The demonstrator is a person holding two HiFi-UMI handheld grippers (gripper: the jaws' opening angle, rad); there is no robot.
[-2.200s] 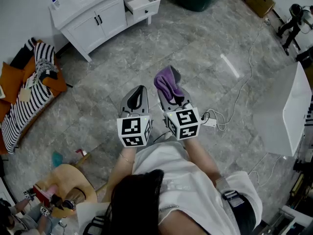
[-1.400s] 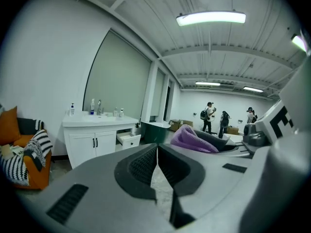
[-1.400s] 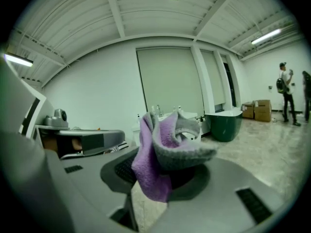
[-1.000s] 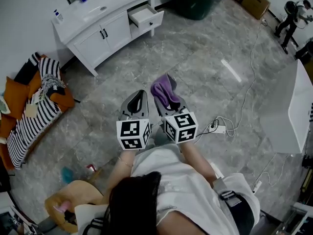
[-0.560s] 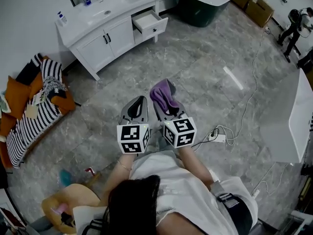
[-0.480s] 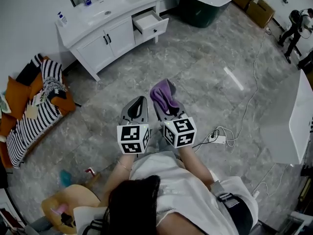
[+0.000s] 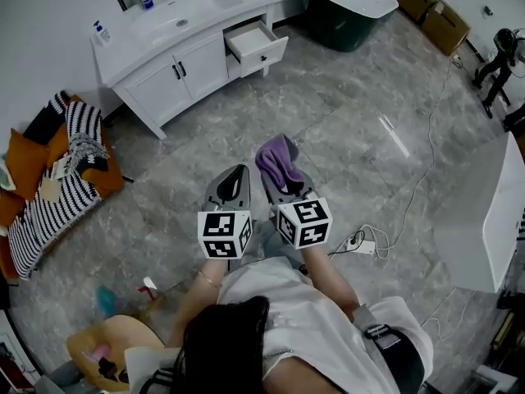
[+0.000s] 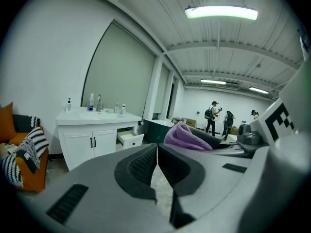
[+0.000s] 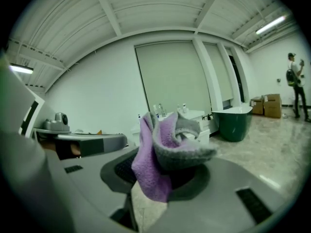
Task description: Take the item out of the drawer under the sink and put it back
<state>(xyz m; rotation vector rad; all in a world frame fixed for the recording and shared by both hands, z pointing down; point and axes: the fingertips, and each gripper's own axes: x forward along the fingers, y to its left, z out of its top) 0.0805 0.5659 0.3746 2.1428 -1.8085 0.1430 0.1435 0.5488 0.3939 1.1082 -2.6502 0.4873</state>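
Left gripper (image 8: 157, 149): jaws pressed together, nothing between them. Right gripper (image 9: 161, 178): pinching a purple cloth (image 7: 277, 153). The cloth is bunched, sticking up past the jaws and hanging a bit below them. Both grippers are side by side, held out in front of the person over the grey tile floor (image 7: 344, 121), pointing toward the white vanity (image 7: 164, 68). The vanity is well apart from the grippers. Its drawer (image 7: 261, 46), on the right under the counter, is pulled open; I can't tell what's inside. The cloth is in the right gripper, away from the drawer. A dark green tub (image 7: 344, 11) is near the vanity. A striped blanket (image 7: 45, 191) lies on an orange sofa (image 7: 20, 161) at left. A white cable (image 7: 410, 158) is on the floor at right.
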